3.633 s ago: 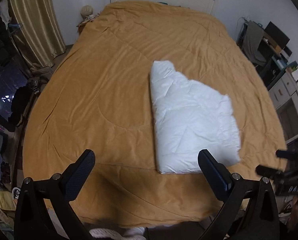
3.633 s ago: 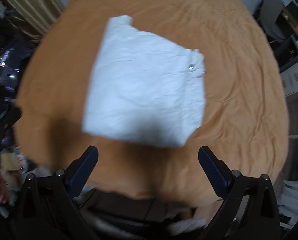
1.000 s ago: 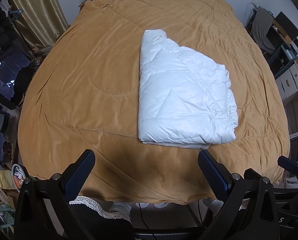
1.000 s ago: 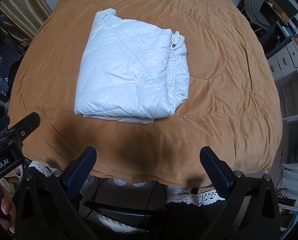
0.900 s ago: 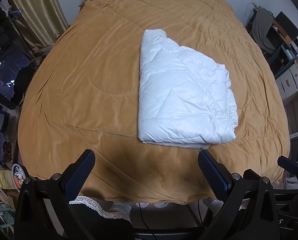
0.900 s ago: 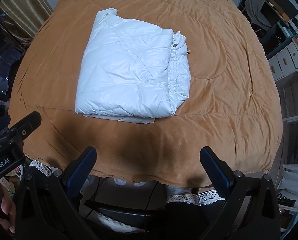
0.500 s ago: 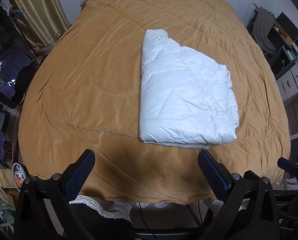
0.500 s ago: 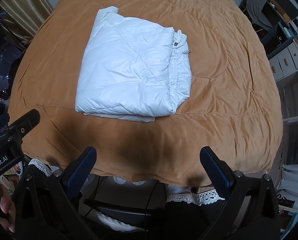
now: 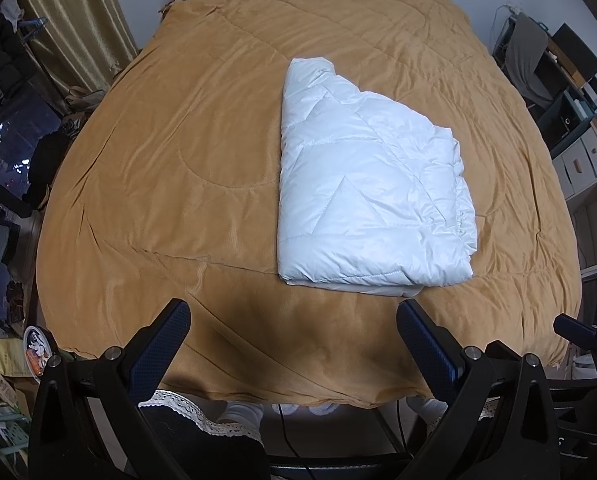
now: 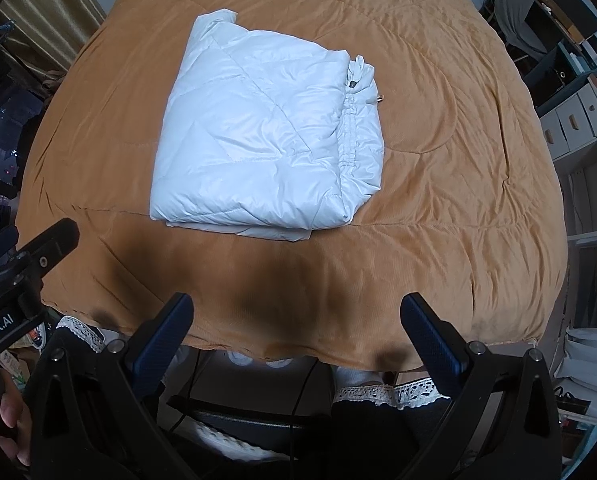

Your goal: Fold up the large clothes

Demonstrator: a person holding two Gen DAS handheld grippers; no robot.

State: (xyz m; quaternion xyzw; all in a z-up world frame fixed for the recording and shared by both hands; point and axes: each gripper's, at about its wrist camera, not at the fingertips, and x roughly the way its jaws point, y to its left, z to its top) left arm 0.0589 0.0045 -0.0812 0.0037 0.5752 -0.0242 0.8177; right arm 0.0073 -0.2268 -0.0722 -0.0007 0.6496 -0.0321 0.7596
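Flat on bedspread (image 9: 178,160), folded white jkt (image 9: 362,184), long axis fwd, hem prob right.

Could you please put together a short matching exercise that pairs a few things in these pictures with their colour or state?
Column one:
1. puffy jacket
2. bed cover
3. left gripper
4. curtain

Column two:
A. open and holding nothing
B. white and folded
C. olive gold, hanging by the wall
D. orange-brown, spread over the bed

Pairs: 1-B, 2-D, 3-A, 4-C
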